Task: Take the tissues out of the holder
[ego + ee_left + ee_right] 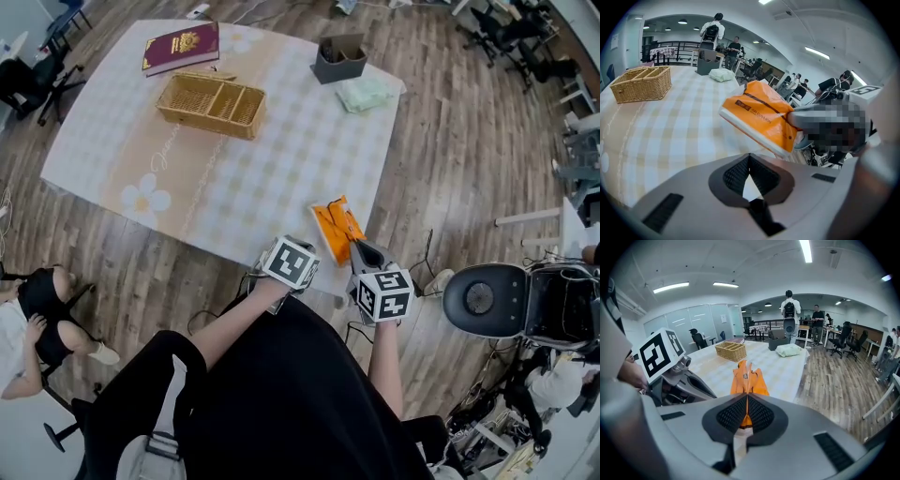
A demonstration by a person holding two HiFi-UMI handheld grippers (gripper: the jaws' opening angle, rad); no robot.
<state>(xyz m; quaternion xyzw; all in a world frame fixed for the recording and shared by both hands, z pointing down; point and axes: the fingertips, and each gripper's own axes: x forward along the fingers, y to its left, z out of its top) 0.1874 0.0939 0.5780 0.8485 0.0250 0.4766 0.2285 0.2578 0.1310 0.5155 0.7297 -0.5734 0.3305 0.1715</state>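
Here the right gripper (747, 398) clamps its jaws on one end of an orange tissue pack (749, 379), lifted over the table's (281, 178) near edge. The left gripper (749, 158), jaws together and empty, sits just beside it. The grey holder (339, 58) stands at the far edge.

I see an open-plan office: swivel chairs (844, 336) at right, glass partitions (701, 319) upper left, strip lights (805, 250) along the top.
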